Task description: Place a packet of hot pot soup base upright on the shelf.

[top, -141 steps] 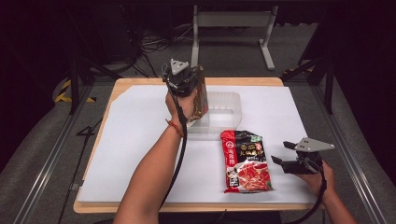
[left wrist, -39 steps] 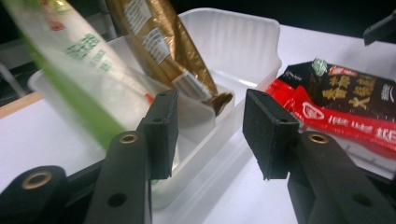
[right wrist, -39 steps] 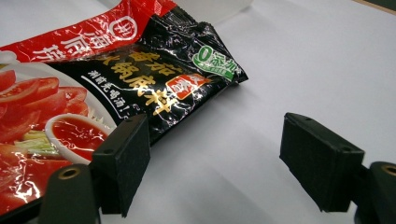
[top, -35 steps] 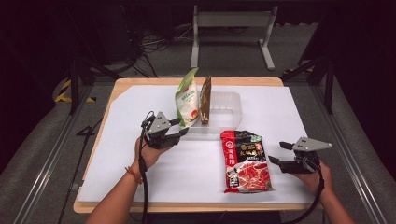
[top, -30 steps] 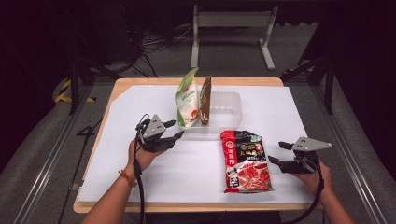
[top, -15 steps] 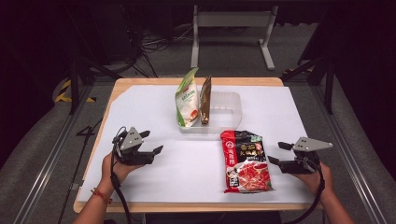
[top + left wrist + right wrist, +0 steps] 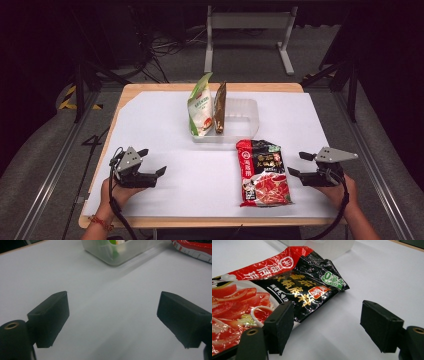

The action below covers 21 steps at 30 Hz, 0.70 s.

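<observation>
The red sauce packet (image 7: 263, 172) is laid flat just beside the wide-open, empty right gripper (image 7: 300, 164), below the clear tray (image 7: 242, 117) holding two upright pouches (image 7: 201, 106), while the left gripper (image 7: 152, 161) is held agape and empty well apart.

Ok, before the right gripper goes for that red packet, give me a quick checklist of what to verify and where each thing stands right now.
1. Right gripper open: ok, its jaws stand wide apart in the right gripper view.
2. Red packet lying flat and free on the white sheet: ok.
3. Packet edge between the right jaws: not ok, it lies beside the near jaw, not in the gap.
4. Room in the clear bin: ok, the green pouch and brown pouch stand at its left end, the rest is free.
5. Left gripper out of the way: ok, open, low at the table's left.
</observation>
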Each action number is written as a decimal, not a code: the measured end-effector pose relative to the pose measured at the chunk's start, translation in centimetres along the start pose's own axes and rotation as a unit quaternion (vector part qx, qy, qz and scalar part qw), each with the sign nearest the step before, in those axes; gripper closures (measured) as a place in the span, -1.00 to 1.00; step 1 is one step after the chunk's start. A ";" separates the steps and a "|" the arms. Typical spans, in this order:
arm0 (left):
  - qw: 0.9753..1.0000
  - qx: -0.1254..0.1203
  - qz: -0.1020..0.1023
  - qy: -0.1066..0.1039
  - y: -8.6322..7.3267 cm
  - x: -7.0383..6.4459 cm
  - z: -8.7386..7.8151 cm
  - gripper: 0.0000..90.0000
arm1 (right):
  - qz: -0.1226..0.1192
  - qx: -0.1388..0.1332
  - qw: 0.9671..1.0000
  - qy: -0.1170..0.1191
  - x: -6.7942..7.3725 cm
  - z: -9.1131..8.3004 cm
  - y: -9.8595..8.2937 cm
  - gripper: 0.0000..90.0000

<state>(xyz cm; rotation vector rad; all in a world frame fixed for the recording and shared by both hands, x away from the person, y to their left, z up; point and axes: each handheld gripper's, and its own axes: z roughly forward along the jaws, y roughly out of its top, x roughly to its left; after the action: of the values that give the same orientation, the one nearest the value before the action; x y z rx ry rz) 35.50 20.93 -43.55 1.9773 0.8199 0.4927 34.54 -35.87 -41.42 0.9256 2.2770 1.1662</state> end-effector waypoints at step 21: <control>1.000 0.013 -0.003 -0.015 -0.2 -0.1 0.7 -0.77 | 0.038 0.035 0.996 0.071 -2.1 4.5 3.8 -0.54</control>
<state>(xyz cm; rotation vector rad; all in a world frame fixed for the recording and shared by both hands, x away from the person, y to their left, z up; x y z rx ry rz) 35.85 20.53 -44.10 2.0007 0.8157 0.4495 40.22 -33.32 -40.72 0.9918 2.4293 1.2268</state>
